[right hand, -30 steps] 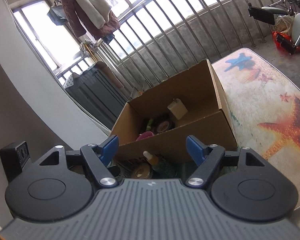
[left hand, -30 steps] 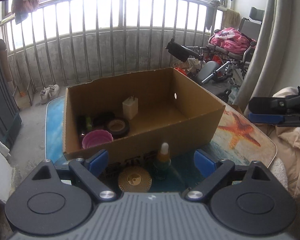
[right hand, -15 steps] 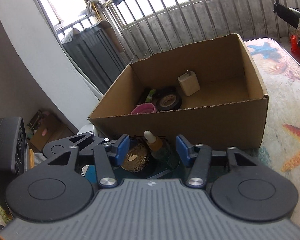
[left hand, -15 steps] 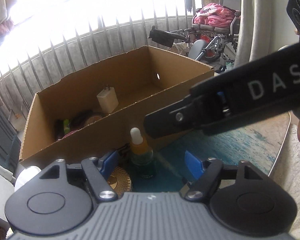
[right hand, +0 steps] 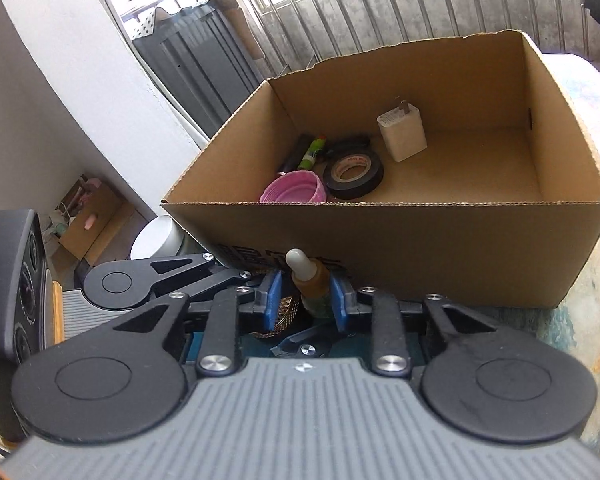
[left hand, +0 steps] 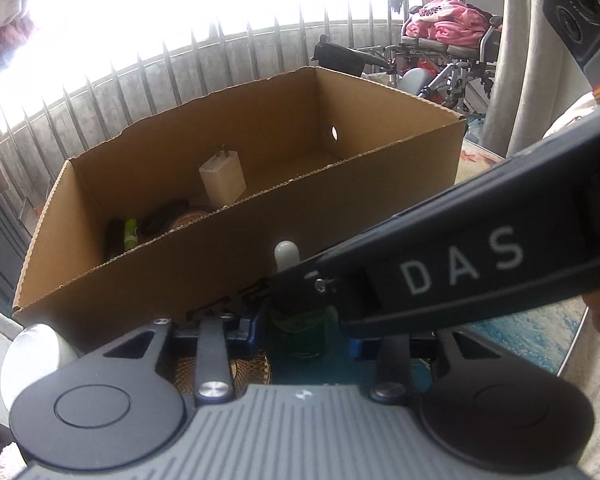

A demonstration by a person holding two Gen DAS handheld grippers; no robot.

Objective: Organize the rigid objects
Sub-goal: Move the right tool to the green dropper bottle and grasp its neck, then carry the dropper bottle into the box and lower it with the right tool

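Observation:
A dropper bottle with a white tip, amber neck and green body stands on the table against the front wall of a cardboard box. My right gripper has its closing blue pads on either side of the amber neck; the right pad is at the neck and a thin gap shows on the left. My left gripper flanks the green body lower down, its jaws closing with a little space on each side. One of the right gripper's fingers crosses the left wrist view and hides the bottle's neck.
A gold disc lies beside the bottle. In the box are a white charger, a black tape roll, a pink cap and a green pen. A white round object sits left of the box; a wheelchair stands behind.
Both grippers have come down and in on the dropper bottle, and their jaws have narrowed around it. The right gripper swung in from the right across the left wrist view.

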